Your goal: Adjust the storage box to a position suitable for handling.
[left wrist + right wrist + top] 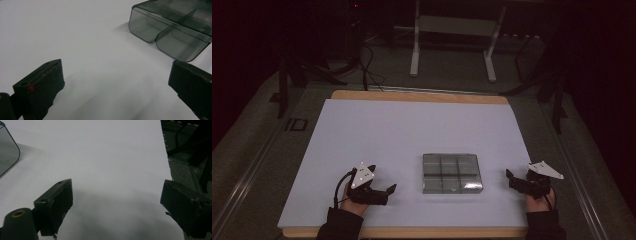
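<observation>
1. The left tool point(381, 179) rests near the desk's near edge with its jaws spread, nothing between them.
2. The right tool point(510, 179) sits spread and empty at the right.
3. Between them lies the clear divided tray point(452, 173), apart from both, on the white desk point(412, 125).

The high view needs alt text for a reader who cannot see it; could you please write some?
A clear divided box sits on a white table, between the left gripper and the right gripper. Both grippers are open, hand-held, resting apart from the box.
</observation>
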Available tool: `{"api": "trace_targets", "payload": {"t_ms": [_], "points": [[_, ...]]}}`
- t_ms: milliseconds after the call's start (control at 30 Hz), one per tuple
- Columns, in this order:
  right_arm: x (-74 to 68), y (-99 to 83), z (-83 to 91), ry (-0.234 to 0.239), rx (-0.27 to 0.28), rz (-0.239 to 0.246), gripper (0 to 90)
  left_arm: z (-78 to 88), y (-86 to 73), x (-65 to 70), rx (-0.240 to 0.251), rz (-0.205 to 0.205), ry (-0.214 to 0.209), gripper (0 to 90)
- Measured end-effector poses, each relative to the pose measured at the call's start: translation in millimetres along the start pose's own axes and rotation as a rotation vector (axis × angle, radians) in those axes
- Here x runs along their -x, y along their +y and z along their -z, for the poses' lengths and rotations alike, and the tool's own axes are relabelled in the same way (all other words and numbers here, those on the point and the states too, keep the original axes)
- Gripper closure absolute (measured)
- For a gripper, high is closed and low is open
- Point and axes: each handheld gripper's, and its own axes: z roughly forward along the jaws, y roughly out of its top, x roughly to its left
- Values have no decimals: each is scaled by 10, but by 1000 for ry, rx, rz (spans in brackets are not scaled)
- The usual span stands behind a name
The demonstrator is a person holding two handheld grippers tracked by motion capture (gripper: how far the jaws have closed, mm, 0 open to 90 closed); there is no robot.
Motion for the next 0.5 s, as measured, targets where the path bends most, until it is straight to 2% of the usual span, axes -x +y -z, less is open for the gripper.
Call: {"api": "trace_targets", "payload": {"t_ms": [133, 300, 500], "points": [[11, 1, -4, 1, -4, -8, 108, 9, -5, -18, 10, 23, 2, 11], [7, 7, -19, 5, -21, -4, 108, -7, 2, 8, -8, -1, 18, 11], [10, 17, -43, 25, -49, -2, 109, -14, 6, 4, -19, -5, 6, 11]]}}
